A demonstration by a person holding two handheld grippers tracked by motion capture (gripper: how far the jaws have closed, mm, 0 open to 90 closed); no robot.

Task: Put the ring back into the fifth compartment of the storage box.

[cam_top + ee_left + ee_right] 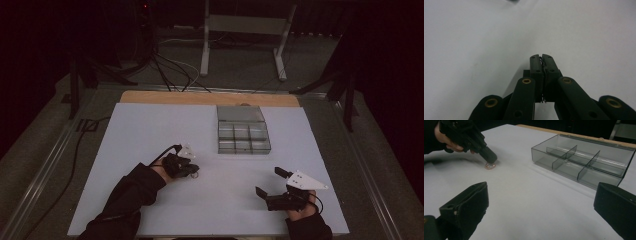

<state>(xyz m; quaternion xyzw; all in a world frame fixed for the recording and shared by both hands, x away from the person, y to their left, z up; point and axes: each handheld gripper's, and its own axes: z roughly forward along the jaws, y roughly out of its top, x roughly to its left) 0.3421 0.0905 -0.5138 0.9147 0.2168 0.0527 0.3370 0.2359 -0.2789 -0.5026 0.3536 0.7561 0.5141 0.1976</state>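
One clear compartment box (243, 135) mid-table; one small ring (490, 166) under closed left gripper (541, 58); right gripper (270, 182) spread wide, near edge.

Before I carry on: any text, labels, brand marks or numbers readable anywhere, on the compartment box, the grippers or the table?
None readable.
Clear compartment box: no label or print visible.
Left gripper and right gripper: plain black, no markings legible.
White table surface: blank.
Small clear ring-like thing under the left gripper: too small to tell.
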